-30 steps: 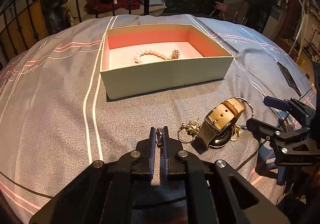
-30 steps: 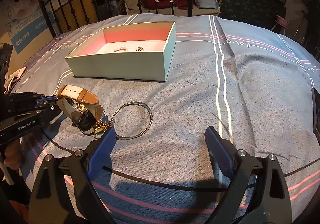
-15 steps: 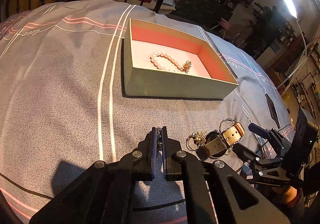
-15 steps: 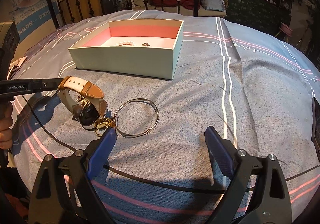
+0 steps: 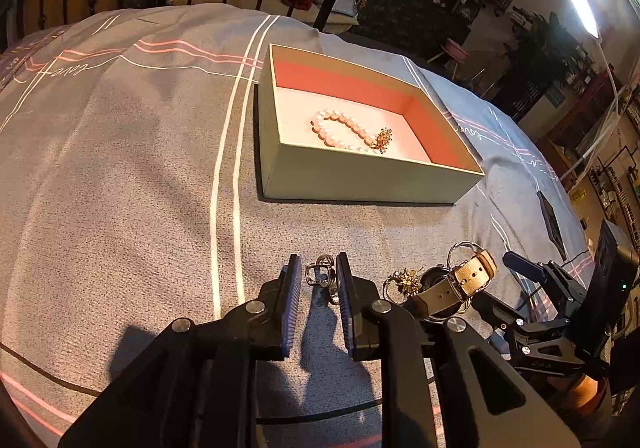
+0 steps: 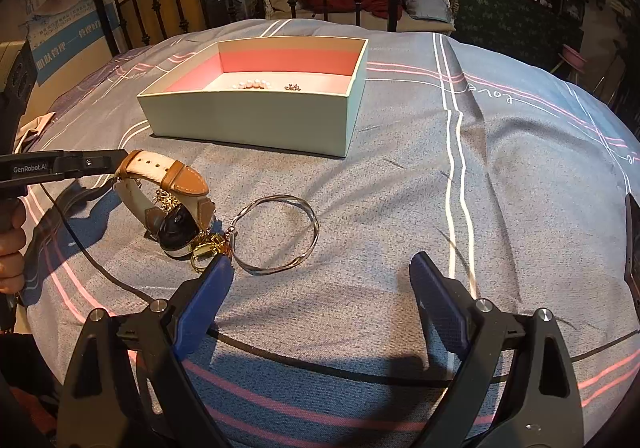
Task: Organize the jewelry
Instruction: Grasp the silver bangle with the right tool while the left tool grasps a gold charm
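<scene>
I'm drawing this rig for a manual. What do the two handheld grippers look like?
Both are black angular frames with silver screws. The left gripper has slim blue ribbed pads and white "GenRobot.AI" lettering on its side. The right gripper has broad textured blue pads and a small green light on its body.

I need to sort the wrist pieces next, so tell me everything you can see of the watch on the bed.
The watch has a round dark case with a silvery rim and a cream strap with tan leather ends, buckled into a loop. It lies tipped on its side on the grey striped bedspread, in front of the open box. Gold-coloured jewellery is bunched against its case, and a thin silver bangle lies just beside it. Neither gripper touches it.
</scene>
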Demonstrator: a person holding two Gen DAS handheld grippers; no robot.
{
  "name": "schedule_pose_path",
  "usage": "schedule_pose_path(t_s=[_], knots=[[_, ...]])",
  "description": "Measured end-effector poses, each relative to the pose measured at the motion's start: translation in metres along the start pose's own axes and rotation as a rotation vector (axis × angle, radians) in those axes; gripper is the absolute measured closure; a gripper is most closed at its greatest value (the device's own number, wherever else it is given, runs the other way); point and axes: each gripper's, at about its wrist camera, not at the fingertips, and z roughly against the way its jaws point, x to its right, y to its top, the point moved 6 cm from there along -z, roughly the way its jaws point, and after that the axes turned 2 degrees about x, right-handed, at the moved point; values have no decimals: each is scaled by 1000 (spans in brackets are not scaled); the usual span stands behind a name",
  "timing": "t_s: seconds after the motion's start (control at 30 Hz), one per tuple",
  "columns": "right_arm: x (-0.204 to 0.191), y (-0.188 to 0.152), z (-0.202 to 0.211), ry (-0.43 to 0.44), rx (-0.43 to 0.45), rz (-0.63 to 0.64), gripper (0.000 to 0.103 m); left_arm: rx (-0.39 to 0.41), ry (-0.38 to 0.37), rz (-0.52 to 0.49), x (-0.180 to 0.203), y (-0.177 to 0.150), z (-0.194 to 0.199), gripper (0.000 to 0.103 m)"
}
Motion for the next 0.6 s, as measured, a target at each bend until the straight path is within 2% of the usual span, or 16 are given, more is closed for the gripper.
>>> schedule_pose_path(t_s=[0.1,0.17,0.2,0.33,0.6], knots=[[0,0,0,0,-1,1,13,-10,4,-28,4,-1,-6,86],[0,0,0,3,-2,2,14,-14,6,-45,5,-2,-9,97],[-1,0,-1,5,-3,3,14,-18,0,-44,6,-2,-10,99],[-3,5,-6,0,-13,31,20,-2,-11,-29,5,3,-5,99],[-13,21,-26,-15,-66,114,21,14,-35,-20,13,10,5,99]])
